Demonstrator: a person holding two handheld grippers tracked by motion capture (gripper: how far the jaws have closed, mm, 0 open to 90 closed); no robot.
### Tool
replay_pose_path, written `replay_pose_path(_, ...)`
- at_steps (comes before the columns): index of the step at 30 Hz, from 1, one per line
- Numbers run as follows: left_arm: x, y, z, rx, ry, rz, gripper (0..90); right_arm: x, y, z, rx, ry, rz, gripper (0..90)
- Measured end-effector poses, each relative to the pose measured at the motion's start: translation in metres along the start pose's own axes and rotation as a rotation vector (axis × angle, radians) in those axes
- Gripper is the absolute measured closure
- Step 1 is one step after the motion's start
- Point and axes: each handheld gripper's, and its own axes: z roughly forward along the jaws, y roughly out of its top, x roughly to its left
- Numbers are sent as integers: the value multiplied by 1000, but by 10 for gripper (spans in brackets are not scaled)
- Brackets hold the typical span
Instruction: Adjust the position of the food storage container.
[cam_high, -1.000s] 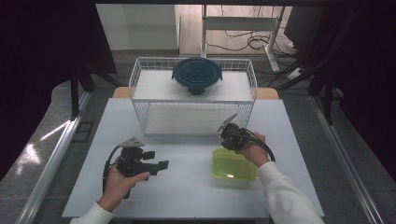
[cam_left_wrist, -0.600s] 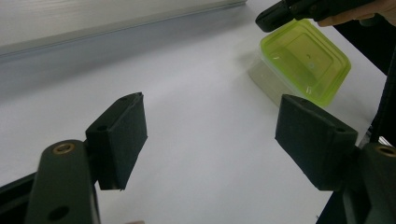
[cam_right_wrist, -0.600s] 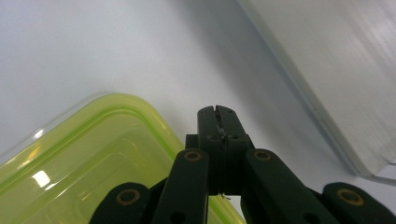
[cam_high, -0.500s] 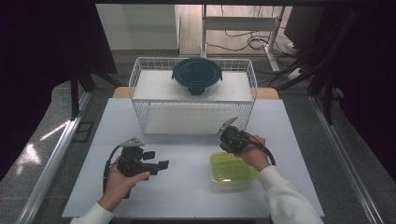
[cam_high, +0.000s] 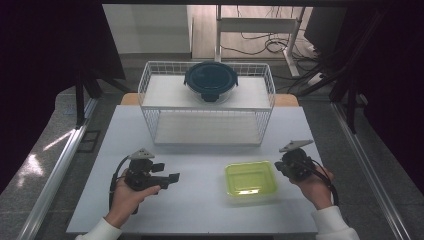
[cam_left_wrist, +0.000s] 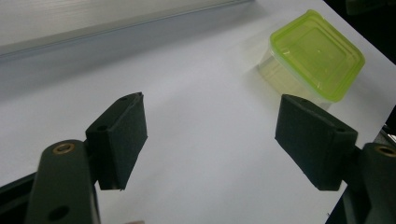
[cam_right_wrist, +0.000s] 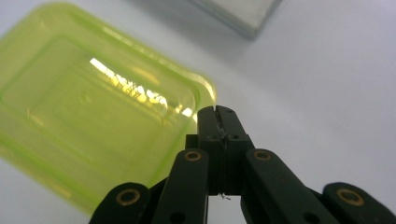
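Jaws pressed together empty on right gripper (cam_right_wrist: 217, 112) just beside green container (cam_right_wrist: 88, 126) corner, likely nudging it; left gripper (cam_left_wrist: 210, 135) wide open, idle.

A white wire-mesh rack (cam_high: 150, 107) with 2 levels stands at the far side of the white rectangular tabletop (cam_high: 200, 170). On its upper shelf rests a round dark blue lidded container (cam_high: 210, 80), near the middle. Behind the table, a grey metal desk frame (cam_high: 257, 25) stands on the floor, with black cables (cam_high: 255, 44) lying beneath it.
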Motion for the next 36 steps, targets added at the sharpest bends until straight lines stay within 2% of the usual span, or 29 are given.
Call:
replay_pose_path(3,-1,0,1,5,1,2,245,1,-13,4,27,19,29,887)
replay_pose_path(7,-2,-1,1,7,5,10,245,2,-20,10,63,43,52,887)
replay_pose_path(10,-2,-1,1,10,5,14,245,6,-21,14,81,47,46,887)
replay_pose_path(16,-1,-2,3,15,8,9,245,11,-20,14,85,35,34,887)
replay_pose_path(30,-1,-3,6,27,7,10,245,11,-20,20,102,50,39,887)
replay_pose_path(36,-1,-2,6,30,5,10,245,17,-16,22,85,64,33,887)
